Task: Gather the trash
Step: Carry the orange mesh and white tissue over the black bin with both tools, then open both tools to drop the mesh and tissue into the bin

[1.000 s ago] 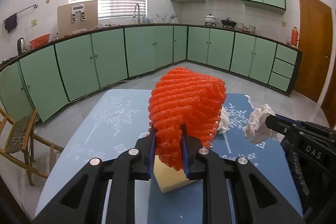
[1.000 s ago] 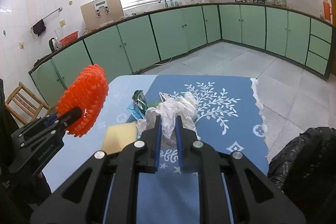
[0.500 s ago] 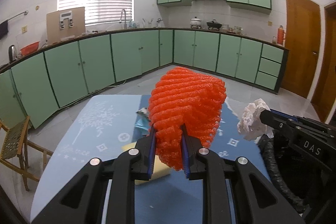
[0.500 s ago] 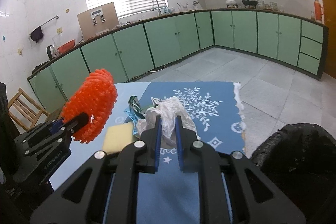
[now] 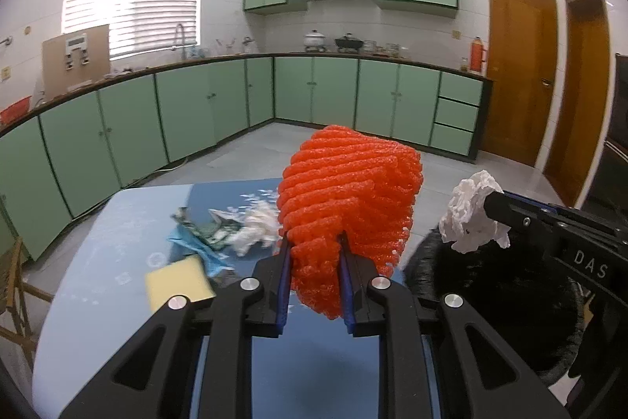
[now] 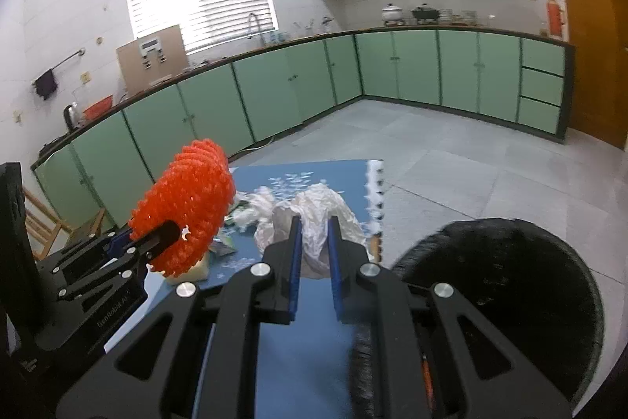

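above the blue table point(image 5: 117, 222), lifted clear of it, orange foam net point(image 5: 349, 191) is pinched by its lower end between the blue pads of the left gripper point(image 5: 314, 258), jaws clamped onto it. net bulges up and forward past the fingertips. right wrist view shows the same net as a thick disc at left, edge-on.

right gripper point(image 6: 313, 234) jaws closed on a crumpled white plastic wad point(image 6: 314, 207), wad puffs out above and to both sides of the fingers. left view shows this wad at the tip of the right gripper, off to the right and over the rim of the black trash bag point(image 6: 506, 269).

black bag sits open just past the table's right edge, below and right of both grippers.

on the table behind the net: yellow sponge point(image 5: 178, 281) lying flat, a teal and green wrapper point(image 5: 204, 238) next to it, a loose white crumpled scrap point(image 5: 255, 226) just beyond the wrapper. table cover has white tree and snowflake print.

background: green base cabinets point(image 5: 196, 112) along two walls, green wall cabinets over a range hood, blinds over window, wooden doors at right, wooden chair point(image 6: 43, 218) at far left.
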The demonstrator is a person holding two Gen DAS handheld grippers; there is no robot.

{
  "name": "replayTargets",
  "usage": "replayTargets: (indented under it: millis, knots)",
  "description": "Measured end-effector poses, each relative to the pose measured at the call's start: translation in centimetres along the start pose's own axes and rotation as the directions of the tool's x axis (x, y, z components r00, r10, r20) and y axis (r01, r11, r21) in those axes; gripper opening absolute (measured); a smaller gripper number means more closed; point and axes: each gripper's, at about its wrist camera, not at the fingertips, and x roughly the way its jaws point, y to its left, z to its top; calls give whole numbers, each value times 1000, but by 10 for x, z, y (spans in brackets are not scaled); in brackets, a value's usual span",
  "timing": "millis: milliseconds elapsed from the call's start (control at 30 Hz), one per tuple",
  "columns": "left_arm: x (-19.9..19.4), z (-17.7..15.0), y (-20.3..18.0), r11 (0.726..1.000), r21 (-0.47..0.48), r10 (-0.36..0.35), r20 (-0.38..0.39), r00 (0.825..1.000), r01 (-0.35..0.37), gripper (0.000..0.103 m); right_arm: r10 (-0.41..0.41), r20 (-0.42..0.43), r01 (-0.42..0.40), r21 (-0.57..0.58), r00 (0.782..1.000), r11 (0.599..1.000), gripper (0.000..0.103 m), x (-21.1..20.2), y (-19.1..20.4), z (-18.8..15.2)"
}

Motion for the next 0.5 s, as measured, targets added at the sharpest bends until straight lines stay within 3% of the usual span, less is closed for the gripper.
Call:
replayTargets:
  millis: [500]
  knots:
    - [26,1,-90,989,57,-133,-18,991,134,21,-165,10,164,73,986,984,12,-45,-86,-22]
